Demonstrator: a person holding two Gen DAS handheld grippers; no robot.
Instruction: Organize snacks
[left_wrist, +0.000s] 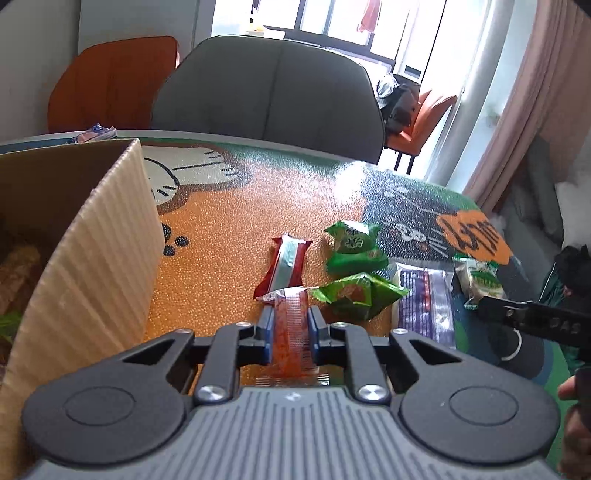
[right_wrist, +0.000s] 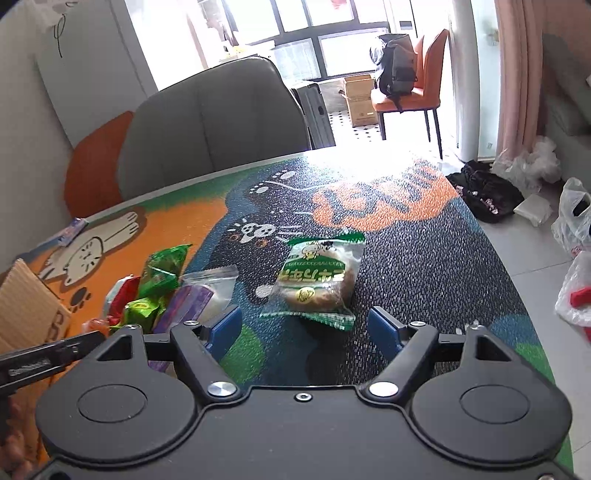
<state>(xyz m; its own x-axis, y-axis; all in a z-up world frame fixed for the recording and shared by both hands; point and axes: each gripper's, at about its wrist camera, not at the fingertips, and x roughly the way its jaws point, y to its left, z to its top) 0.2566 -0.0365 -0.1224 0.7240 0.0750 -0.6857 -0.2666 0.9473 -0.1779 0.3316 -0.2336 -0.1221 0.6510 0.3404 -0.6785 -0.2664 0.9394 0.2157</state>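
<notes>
My left gripper (left_wrist: 290, 317) is shut on a clear packet of orange-red snack (left_wrist: 290, 332), held just above the table beside the cardboard box (left_wrist: 92, 258). Ahead of it lie a red and silver bar (left_wrist: 286, 266), two green packets (left_wrist: 354, 243) (left_wrist: 354, 295), a purple packet (left_wrist: 424, 302) and a bun in a clear green-edged wrapper (left_wrist: 480, 280). My right gripper (right_wrist: 304, 325) is open and empty, its fingers either side of the near end of the bun (right_wrist: 317, 280). The green packets (right_wrist: 162, 269) and the purple packet (right_wrist: 188, 302) lie to its left.
The box (right_wrist: 29, 306) stands at the table's left and holds several snacks. A grey chair (left_wrist: 269, 96) and an orange chair (left_wrist: 110, 81) stand behind the table. A small blue packet (right_wrist: 72, 230) lies near the far edge. Bags lie on the floor at the right (right_wrist: 487, 192).
</notes>
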